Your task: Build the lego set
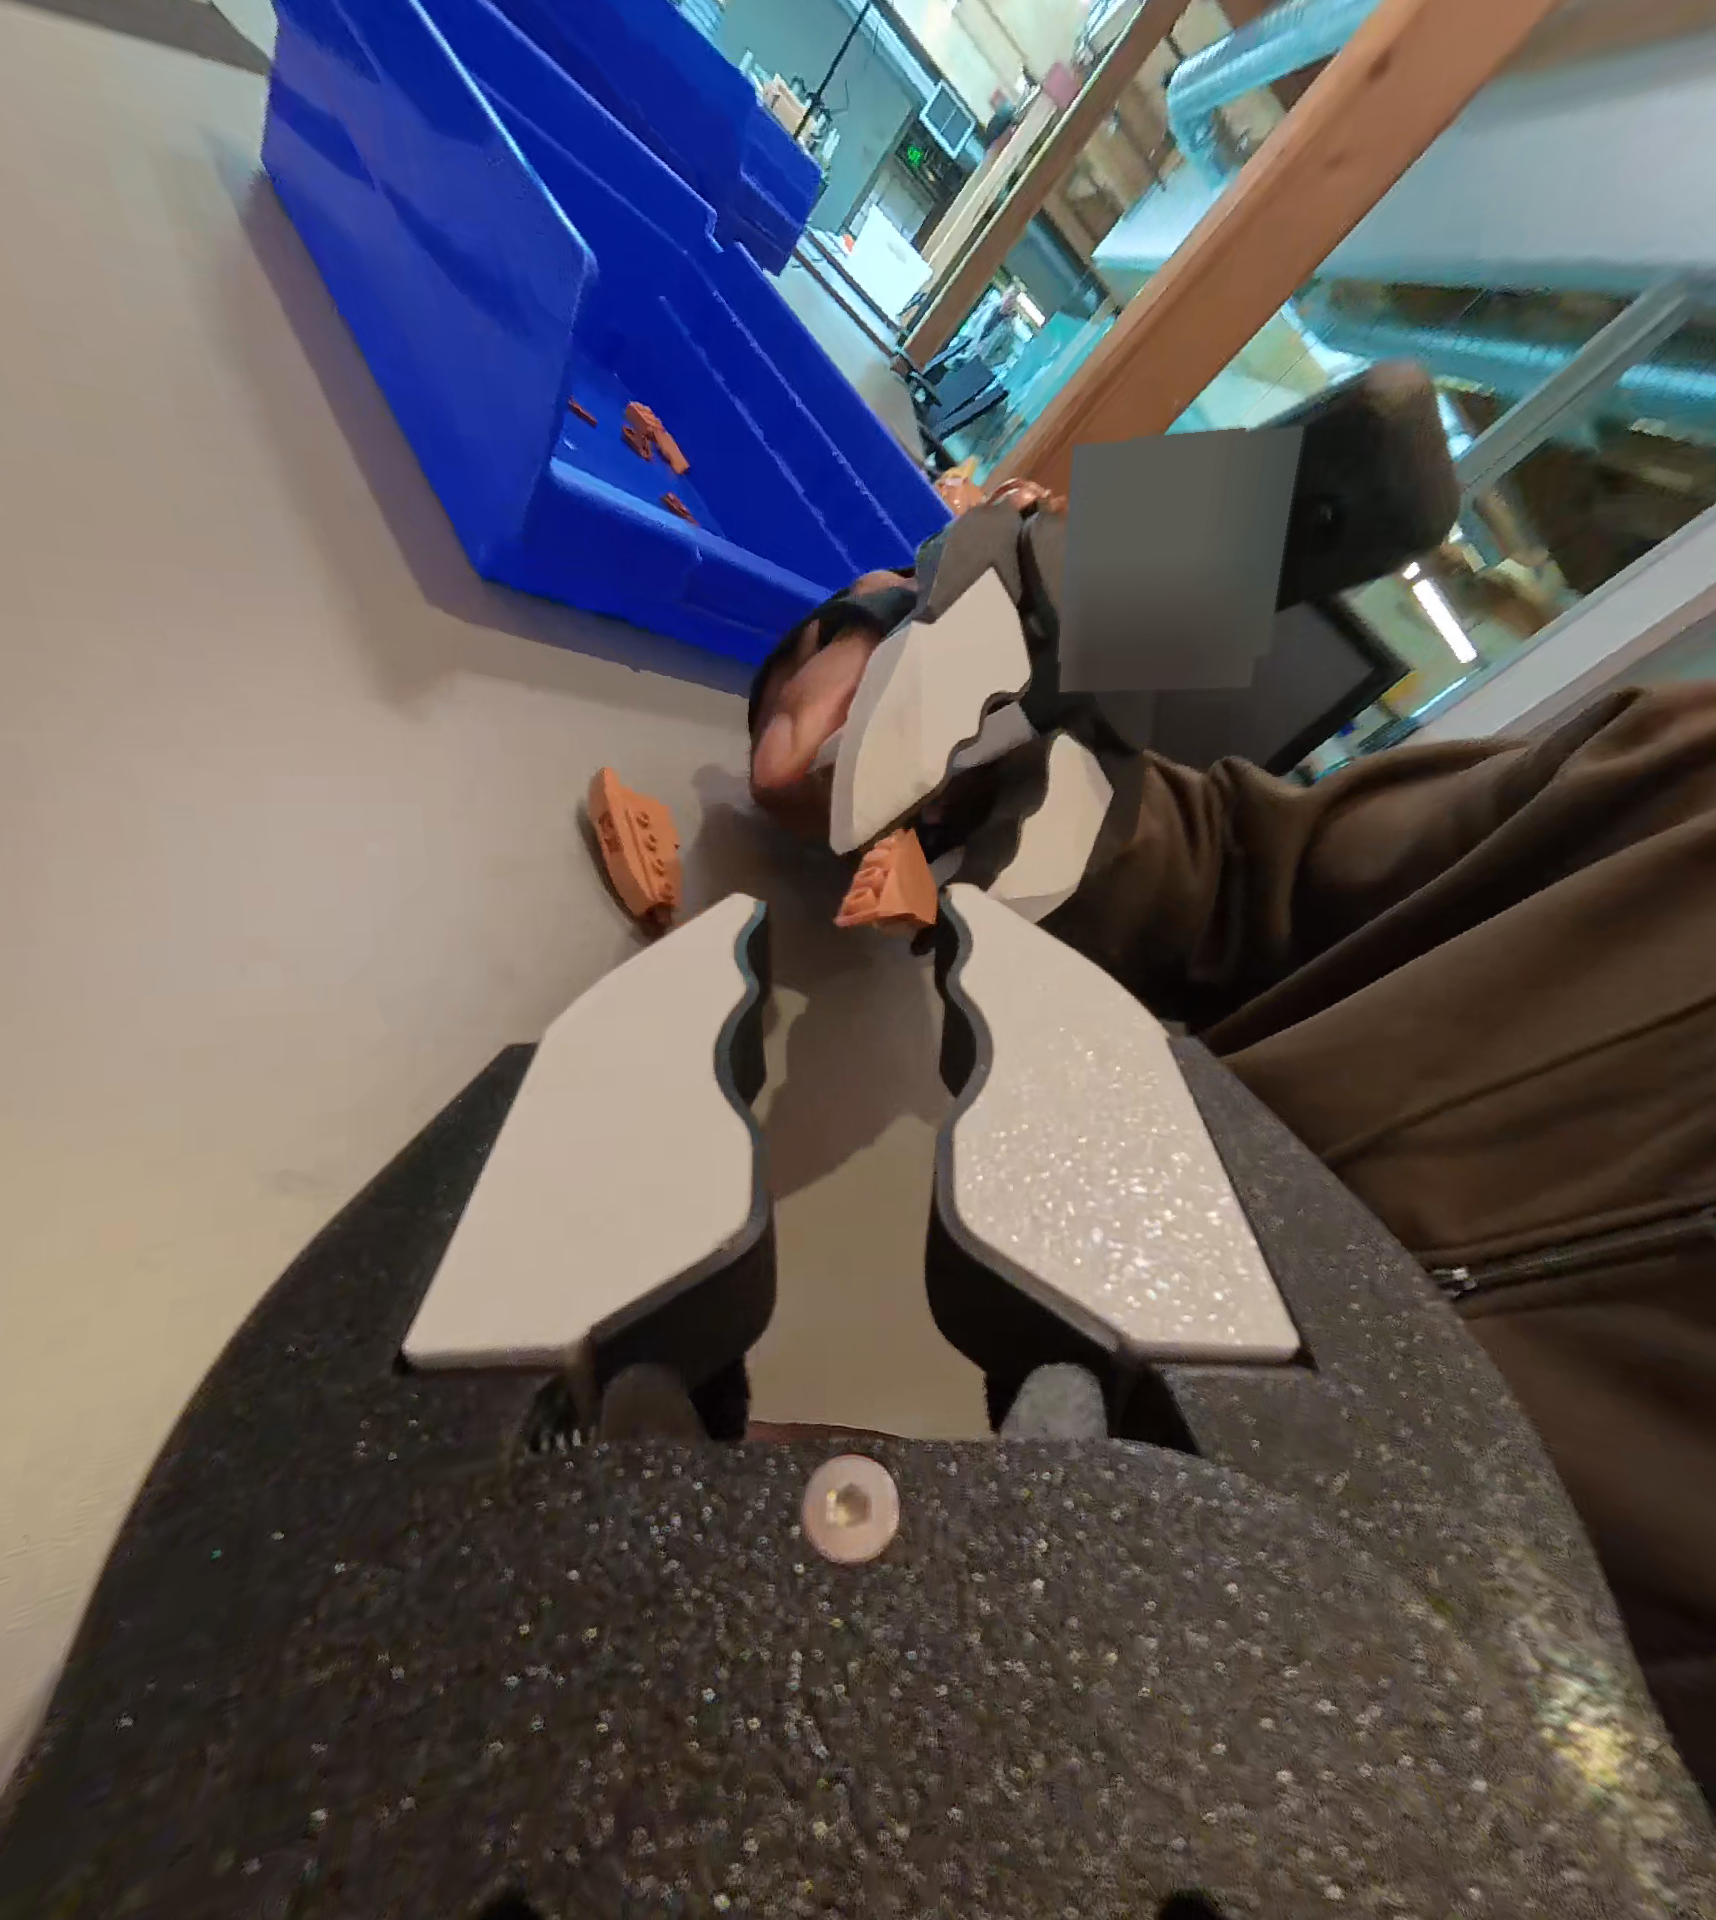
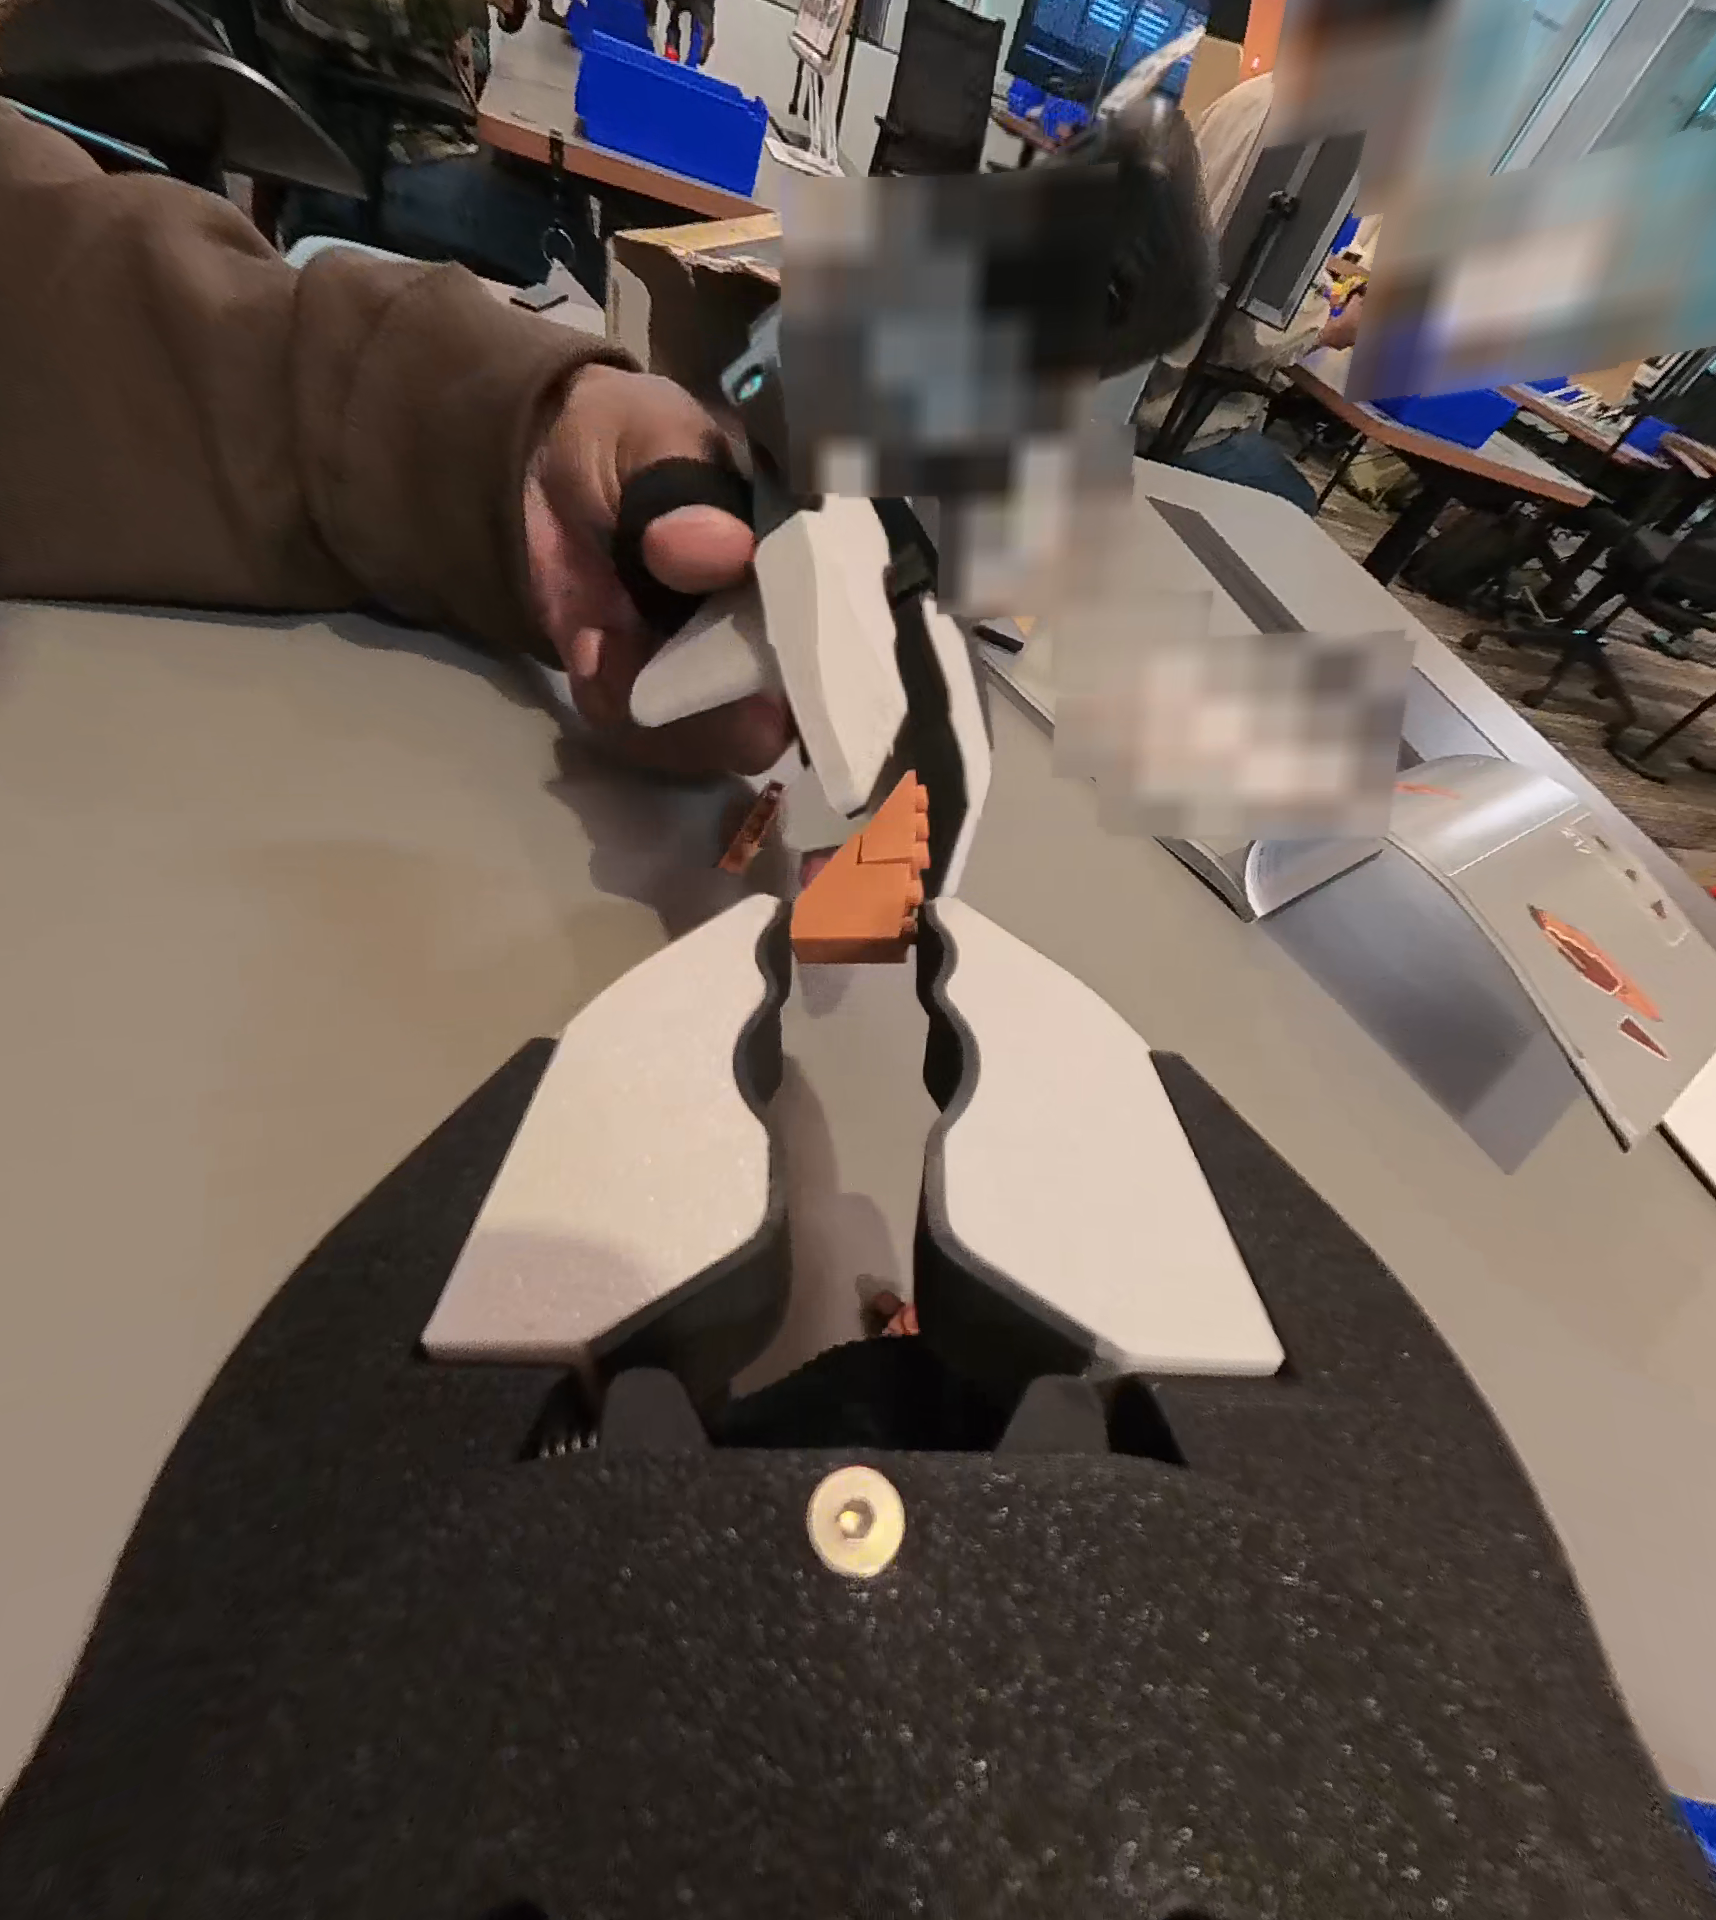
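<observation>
An orange-brown lego assembly [image 2: 859,914] sits between the tips of my right gripper [image 2: 856,916], which is shut on it just above the grey table [image 2: 262,935]. In the left wrist view the same assembly [image 1: 890,888] is in the far right gripper. My left gripper [image 1: 854,909] is open, its tips on either side of the assembly. The assembly lies near the right fingertip [image 1: 968,935], with a gap on the left side. A second orange-brown wedge piece [image 1: 630,852] lies on the table to the left and also shows in the right wrist view [image 2: 750,826].
A blue bin [image 1: 480,312] stands further back on the table, with several small orange pieces [image 1: 651,431] in it. An open instruction booklet [image 2: 1560,966] lies to the right. The person's brown sleeves [image 1: 1456,987] close off the near side.
</observation>
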Tool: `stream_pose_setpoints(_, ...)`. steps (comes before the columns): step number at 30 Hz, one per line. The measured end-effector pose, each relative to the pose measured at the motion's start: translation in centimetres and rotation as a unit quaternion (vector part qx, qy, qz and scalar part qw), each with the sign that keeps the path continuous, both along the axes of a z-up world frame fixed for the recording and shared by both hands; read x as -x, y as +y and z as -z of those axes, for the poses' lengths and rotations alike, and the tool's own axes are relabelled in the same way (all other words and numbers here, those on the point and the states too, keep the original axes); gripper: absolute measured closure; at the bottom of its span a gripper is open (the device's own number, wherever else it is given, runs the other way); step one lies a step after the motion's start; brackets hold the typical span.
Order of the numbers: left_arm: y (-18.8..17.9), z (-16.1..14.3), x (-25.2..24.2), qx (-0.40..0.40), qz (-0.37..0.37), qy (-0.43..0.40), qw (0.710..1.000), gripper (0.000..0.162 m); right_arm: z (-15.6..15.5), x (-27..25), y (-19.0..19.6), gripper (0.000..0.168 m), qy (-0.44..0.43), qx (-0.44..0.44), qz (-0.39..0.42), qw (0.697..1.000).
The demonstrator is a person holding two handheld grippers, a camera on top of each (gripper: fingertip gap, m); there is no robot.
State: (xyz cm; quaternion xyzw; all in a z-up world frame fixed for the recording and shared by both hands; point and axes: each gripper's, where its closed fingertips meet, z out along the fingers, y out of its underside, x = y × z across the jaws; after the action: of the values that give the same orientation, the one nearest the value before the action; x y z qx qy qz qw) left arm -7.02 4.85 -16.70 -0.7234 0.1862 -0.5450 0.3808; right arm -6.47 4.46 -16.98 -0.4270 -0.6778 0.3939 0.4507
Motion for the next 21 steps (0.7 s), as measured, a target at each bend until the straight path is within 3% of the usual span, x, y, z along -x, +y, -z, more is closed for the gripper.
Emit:
stream_pose_setpoints(8, -0.14, -0.08, -0.89, 0.039, 0.008, -0.043, 0.998, 0.149, 0.26, 0.15, -0.07, 0.146, -0.007, -0.043, 0.011, 0.999)
stream_pose_setpoints(21, -0.42, 0.16, -1.01, 0.013, 0.008, 0.003, 1.0, 0.153, 0.79, 0.13, -0.23, 0.146, -0.027, -0.072, 0.014, 0.997)
